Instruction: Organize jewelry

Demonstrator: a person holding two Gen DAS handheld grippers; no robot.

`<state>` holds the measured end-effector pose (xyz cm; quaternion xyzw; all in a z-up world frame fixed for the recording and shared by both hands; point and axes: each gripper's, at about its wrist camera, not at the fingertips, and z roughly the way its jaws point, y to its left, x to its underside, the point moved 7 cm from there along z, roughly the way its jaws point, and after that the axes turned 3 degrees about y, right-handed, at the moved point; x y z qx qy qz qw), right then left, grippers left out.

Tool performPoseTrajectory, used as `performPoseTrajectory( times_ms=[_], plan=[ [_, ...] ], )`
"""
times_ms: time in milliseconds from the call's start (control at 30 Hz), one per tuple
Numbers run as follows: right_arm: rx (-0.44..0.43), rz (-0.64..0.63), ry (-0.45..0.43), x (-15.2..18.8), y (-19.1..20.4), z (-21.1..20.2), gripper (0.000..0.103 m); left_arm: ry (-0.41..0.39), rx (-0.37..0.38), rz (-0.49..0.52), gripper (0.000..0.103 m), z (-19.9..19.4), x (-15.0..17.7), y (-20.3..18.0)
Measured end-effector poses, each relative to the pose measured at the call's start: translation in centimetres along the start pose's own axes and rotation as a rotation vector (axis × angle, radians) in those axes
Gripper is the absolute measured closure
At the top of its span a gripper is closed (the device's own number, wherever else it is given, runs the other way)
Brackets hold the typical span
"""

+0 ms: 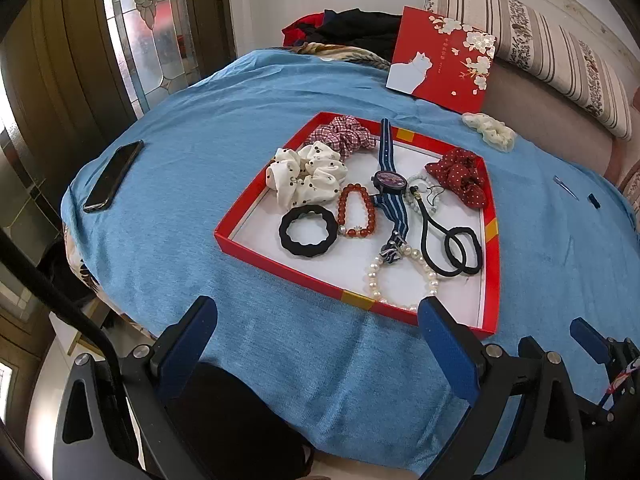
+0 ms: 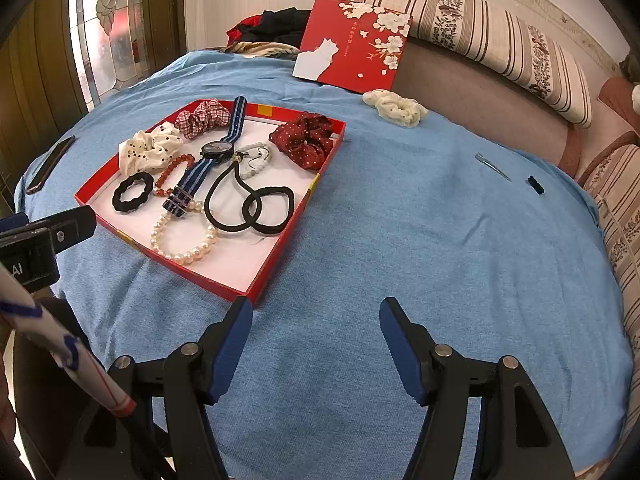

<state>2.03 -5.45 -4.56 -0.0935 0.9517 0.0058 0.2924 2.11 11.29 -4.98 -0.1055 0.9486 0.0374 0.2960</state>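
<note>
Your left gripper (image 1: 316,320) and right gripper (image 2: 316,320) hang wide and empty, ready; most jewelry sits gathered in the red tray (image 2: 280,256) left of centre, cream scrunchie (image 2: 394,106) stranded upper middle.

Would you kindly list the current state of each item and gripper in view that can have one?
left gripper: open, empty
right gripper: open, empty
red box: open, lid off
lid: propped against the sofa
watch: unbuckled, laid flat in box
cream scrunchie: outside box, on blue cloth
phone: screen dark, on cloth
hair clip: outside box, on cloth
</note>
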Motion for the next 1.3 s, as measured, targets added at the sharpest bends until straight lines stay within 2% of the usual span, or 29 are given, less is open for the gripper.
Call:
performPoseTrajectory(
  times_ms=[333, 600, 767, 1067, 1300],
  plan=[
    [0.001, -0.002, -0.002, 0.0, -0.1, 0.0, 0.03, 0.004, 0.002, 0.002, 0.003, 0.0, -0.1, 0.0],
    [0.002, -0.004, -0.004, -0.1, -0.1, 0.0, 0.03, -0.023, 0.011, -0.002, 0.003, -0.8, -0.4, -0.1],
    [-0.001, -0.033, -0.021, -1.3, 0.1, -0.3, 0.03, -0.036, 0.011, -0.003, 0.003, -1.2, -1.0, 0.2],
    [-0.031, -0.079, -0.065, -4.1, 2.4, -1.0, 0.028, -0.124, -0.035, -0.064, 0.003, -3.5, -3.8, 4.8],
    [-0.062, -0.103, -0.067, -4.7, 4.7, -0.8, 0.028, -0.148, -0.075, -0.082, 0.003, -4.1, -4.7, 6.9]
  ],
)
